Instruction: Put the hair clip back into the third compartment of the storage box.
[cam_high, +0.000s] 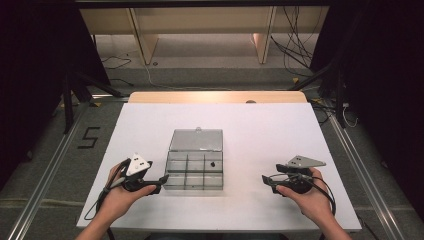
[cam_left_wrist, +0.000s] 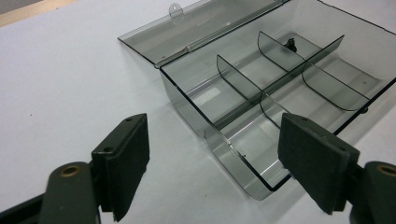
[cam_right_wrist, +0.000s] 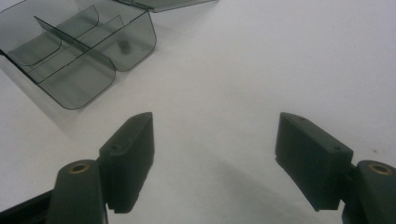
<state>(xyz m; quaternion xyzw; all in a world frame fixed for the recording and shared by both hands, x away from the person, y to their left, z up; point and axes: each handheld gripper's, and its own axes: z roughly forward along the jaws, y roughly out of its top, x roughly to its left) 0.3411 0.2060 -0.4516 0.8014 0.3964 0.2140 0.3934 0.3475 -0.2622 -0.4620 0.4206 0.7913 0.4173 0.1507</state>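
- Centre of the high view: a smoky, see-through plastic box (cam_high: 194, 172) lies on the white surface (cam_high: 260, 135), its hinged lid (cam_high: 196, 140) thrown back flat toward the upper part of the frame.
- Box form: thin rigid walls, rounded corners, one long divider crossed by shorter curved ones, making six compartments. The lid carries a small latch tab (cam_left_wrist: 175, 9) on its far edge.
- Contents: a small dark part (cam_high: 213, 163) sits in the right-hand back compartment; it looks like a screw or bolt, though it is too small to name with certainty. In the left tool view it appears at upper right (cam_left_wrist: 292, 43), in the right tool view at upper left (cam_right_wrist: 123, 46).
- Left tool (cam_high: 159, 182): lower left of centre in the high view, tips just beside the box's near left corner. Its jaws stand wide apart, holding nothing; in its own view the near box corner lies between them, untouched.
- Right tool (cam_high: 267, 182): lower right of the high view, well apart from the box. Its jaws are fully spread with only bare surface between them.
- Jaw pads: flat, matt black blocks with fine ribbing, suited to pinching thin walls.
- Doing the step well, as a judgement: the work appears to concern steadying the box. The left tool should close on the near wall squarely, not on the rounded corner, since smooth plastic on a smooth surface will likely slide.
- The right tool should approach low and slowly; the light box could tip or skate if nudged from one side.
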